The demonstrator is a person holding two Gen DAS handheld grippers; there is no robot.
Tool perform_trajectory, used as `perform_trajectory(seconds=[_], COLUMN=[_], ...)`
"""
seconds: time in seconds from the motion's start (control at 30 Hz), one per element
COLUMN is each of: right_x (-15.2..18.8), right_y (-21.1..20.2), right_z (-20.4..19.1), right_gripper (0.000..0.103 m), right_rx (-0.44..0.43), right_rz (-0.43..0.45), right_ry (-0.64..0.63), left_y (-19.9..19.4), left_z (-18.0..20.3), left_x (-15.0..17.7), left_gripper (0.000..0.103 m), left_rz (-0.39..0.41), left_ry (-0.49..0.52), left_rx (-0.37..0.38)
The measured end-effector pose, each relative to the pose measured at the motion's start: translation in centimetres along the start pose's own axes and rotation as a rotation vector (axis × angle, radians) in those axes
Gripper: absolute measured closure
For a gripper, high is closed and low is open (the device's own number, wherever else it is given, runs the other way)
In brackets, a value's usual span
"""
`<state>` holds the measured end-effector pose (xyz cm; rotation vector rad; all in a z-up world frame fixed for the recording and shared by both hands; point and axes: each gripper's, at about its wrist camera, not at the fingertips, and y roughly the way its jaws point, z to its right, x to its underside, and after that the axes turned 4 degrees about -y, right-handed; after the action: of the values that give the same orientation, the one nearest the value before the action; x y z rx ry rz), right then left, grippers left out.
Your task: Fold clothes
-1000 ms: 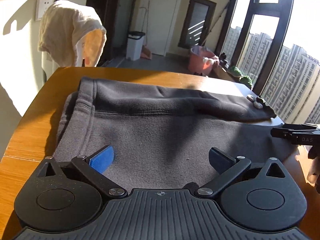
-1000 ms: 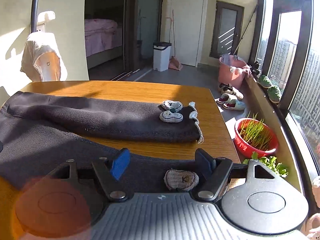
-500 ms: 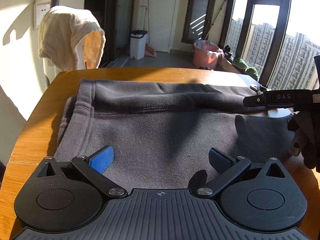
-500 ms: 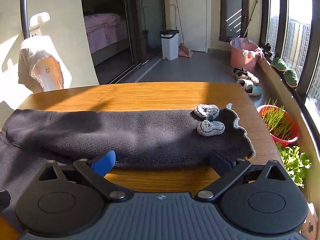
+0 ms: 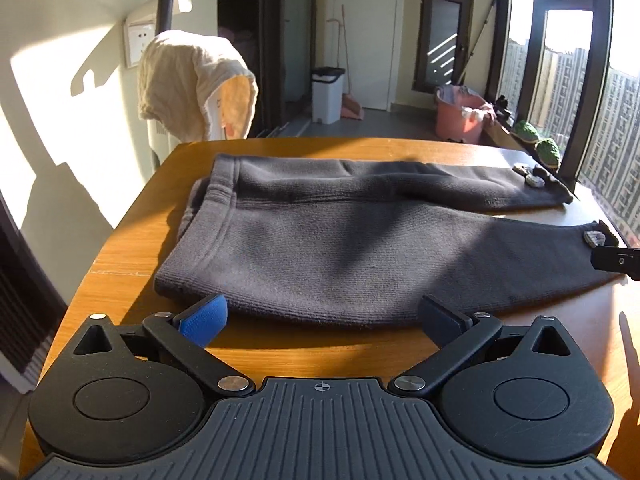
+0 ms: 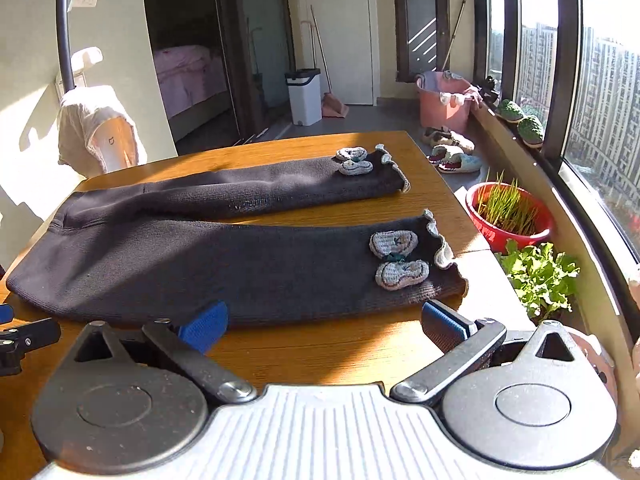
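Observation:
A pair of dark grey knit trousers [image 5: 340, 240] lies flat on the wooden table [image 5: 132, 232], waistband to the left, both legs stretched to the right. In the right wrist view the trousers [image 6: 224, 260] show crocheted bows [image 6: 396, 256] at the frilled cuffs. My left gripper [image 5: 320, 316] is open and empty, just short of the trousers' near edge by the waist. My right gripper [image 6: 320, 320] is open and empty, just short of the near leg's edge by the cuff. The right gripper's tip [image 5: 616, 258] shows at the right edge of the left wrist view.
A cream towel [image 5: 192, 84] hangs over a white appliance behind the table's far left. Right of the table stand a red bowl of grass [image 6: 508, 216] and leafy plants [image 6: 540, 276] along the window. A white bin [image 6: 304, 96], pink tub [image 6: 444, 100] and slippers sit on the floor beyond.
Both grippers have pulled back toward the table's near edge and now sit off the trousers. The near leg lies flat and spread out beside the far leg.

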<state>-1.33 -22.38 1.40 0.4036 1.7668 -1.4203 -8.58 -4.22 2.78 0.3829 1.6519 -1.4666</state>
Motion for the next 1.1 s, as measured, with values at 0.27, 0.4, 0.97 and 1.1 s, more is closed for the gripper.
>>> perform_trajectory(seconds=[0.27, 0.4, 0.97, 1.1], right_x=[-0.2, 0.1, 0.6, 0.6], right_y=[1.5, 1.5, 1.5, 1.5], right_z=[-3.9, -4.5, -4.3, -4.0], right_gripper=[0.000, 0.000, 0.000, 0.000], right_rx=[0.075, 0.058, 0.044, 0.044], right_rz=[-0.047, -0.035, -0.017, -0.015], right_ry=[-0.029, -0.048, -0.057, -0.054], left_y=[1.3, 1.6, 1.6, 1.6], left_z=[1.2, 0.9, 1.2, 1.5], left_x=[1.3, 1.1, 1.2, 1.1], left_gripper=[0.000, 0.000, 0.000, 0.000], left_rz=[-0.043, -0.039, -0.023, -0.022], left_ry=[0.049, 0.033, 0.016, 0.014], left_rx=[-0.001, -0.011, -0.030, -0.036])
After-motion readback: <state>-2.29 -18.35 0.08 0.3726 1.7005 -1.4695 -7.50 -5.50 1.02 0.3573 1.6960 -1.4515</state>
